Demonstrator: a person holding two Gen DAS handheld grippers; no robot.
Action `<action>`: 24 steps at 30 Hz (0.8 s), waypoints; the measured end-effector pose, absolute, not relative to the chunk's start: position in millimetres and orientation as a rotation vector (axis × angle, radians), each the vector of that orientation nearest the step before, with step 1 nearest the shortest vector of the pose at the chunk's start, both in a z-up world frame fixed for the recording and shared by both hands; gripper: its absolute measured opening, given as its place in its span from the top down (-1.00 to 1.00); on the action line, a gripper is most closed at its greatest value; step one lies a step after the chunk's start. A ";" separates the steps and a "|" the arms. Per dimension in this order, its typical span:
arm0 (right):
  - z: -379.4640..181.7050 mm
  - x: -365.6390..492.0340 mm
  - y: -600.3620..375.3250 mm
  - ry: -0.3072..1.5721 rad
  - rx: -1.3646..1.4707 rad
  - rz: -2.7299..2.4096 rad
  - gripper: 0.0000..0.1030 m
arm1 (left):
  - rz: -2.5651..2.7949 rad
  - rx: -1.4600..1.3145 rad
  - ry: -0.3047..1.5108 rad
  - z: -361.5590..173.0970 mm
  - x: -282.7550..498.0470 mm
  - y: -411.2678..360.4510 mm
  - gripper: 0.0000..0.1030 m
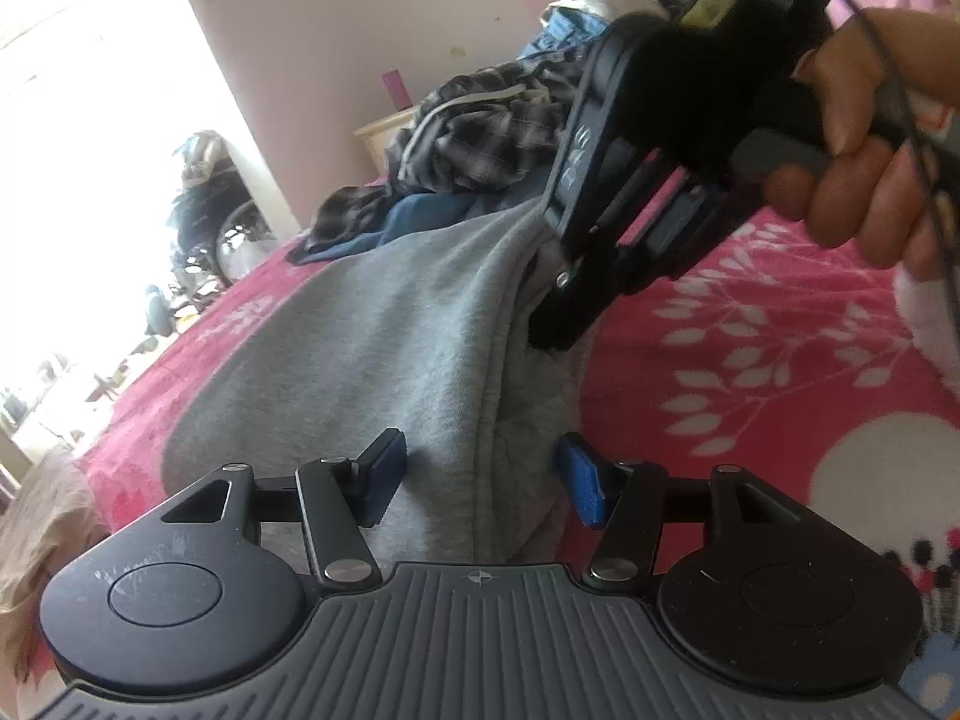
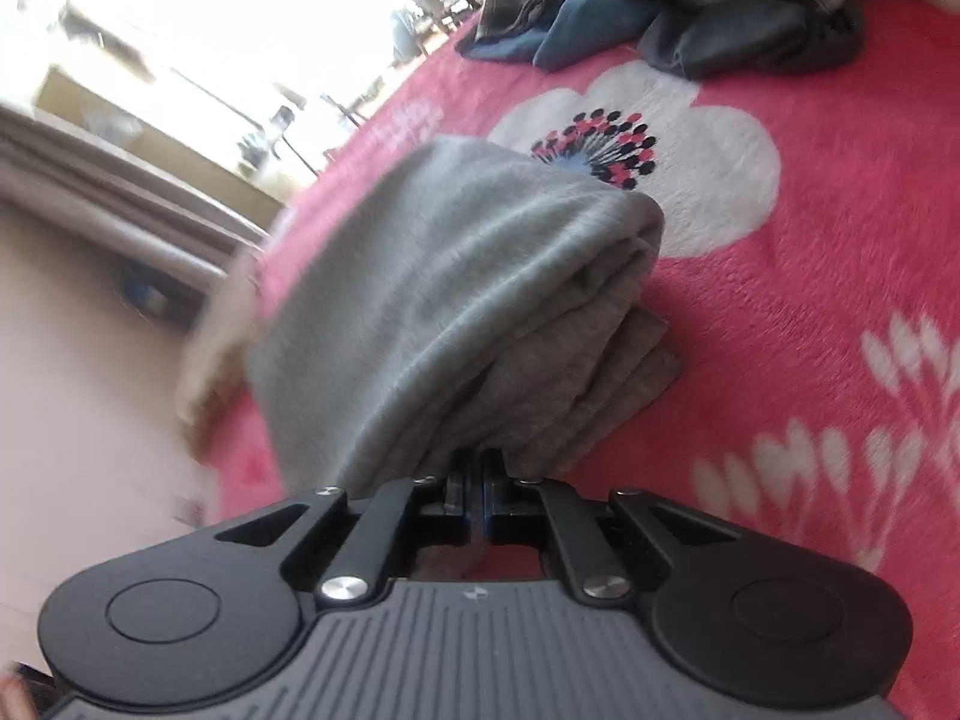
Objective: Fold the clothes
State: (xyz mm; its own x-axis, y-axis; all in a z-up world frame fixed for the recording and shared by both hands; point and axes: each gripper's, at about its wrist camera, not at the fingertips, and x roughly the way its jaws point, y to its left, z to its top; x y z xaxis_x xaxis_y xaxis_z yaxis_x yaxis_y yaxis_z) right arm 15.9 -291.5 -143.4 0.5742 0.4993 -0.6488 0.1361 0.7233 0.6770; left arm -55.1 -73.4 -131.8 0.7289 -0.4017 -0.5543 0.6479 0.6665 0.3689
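Grey garment (image 1: 384, 324) lies folded on the pink flowered blanket (image 1: 750, 360), and we place everything else from it. Our left tool (image 1: 480, 480) sits at its near end, tilted down, blue pads spread either side of the folded edge without pressing it. Our right tool (image 2: 478, 501), gripped by a hand (image 1: 870, 138), angles down onto the garment's right edge, pads pressed together on the cloth. Beyond the garment's far end sits a heap of plaid and blue clothes (image 1: 480, 132).
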 end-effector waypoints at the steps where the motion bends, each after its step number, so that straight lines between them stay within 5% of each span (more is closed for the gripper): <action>1: -144.0 15.8 -294.0 0.951 0.784 0.243 0.93 | -0.602 0.586 0.454 -131.7 -54.2 -73.6 -0.09; 13: -160.6 10.1 -305.8 0.956 1.001 0.310 0.93 | -0.517 0.484 0.510 -125.8 -38.8 -65.2 0.26; 24: -148.0 19.6 -277.7 0.942 0.779 0.320 0.93 | -0.516 0.469 0.518 -123.0 -39.7 -62.8 0.28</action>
